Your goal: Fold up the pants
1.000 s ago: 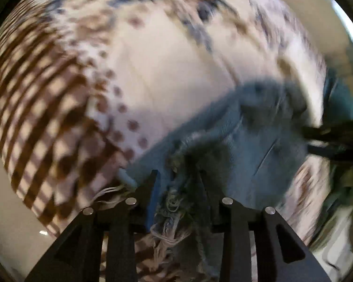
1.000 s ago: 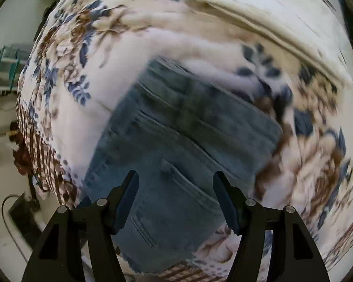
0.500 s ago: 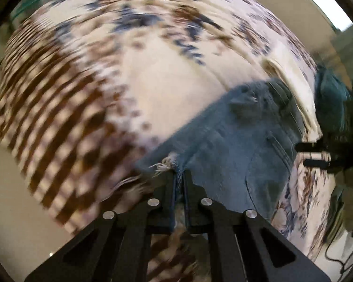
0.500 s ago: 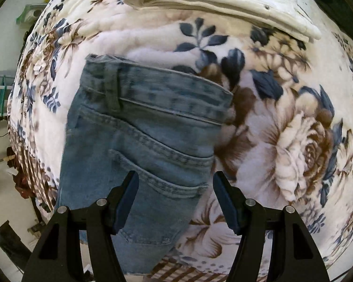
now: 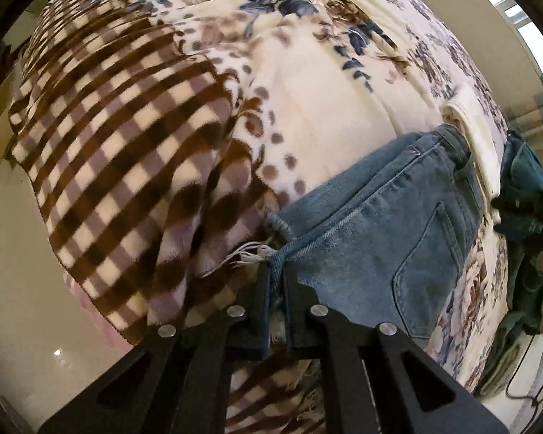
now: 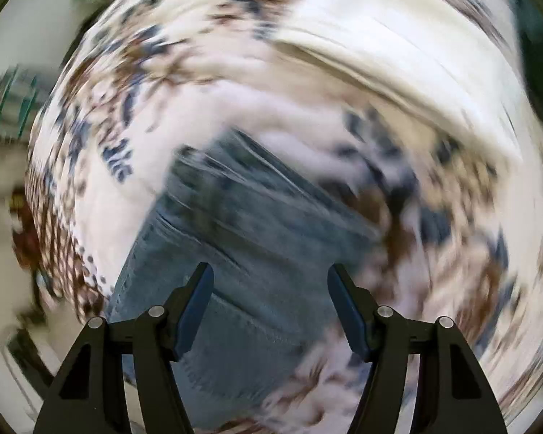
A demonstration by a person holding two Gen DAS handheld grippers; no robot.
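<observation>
Light blue jeans (image 5: pixel 391 231) lie folded on a floral blanket (image 5: pixel 329 115), waistband to the far right, back pocket up. My left gripper (image 5: pixel 277 278) is shut on the frayed hem edge of the jeans at their near left corner. In the right wrist view, blurred by motion, the jeans (image 6: pixel 235 260) lie below my right gripper (image 6: pixel 269 293), which is open and empty above them.
A folded cream garment (image 5: pixel 478 144) lies just beyond the waistband; it also shows in the right wrist view (image 6: pixel 398 61). Dark green clothes (image 5: pixel 525 181) sit at the far right. The blanket's brown checked border (image 5: pixel 119 166) hangs over the bed edge above a pale floor (image 5: pixel 21 289).
My left gripper closed on the frayed hem and has pulled back with it. My right gripper stays open and is now swinging fast over the jeans.
</observation>
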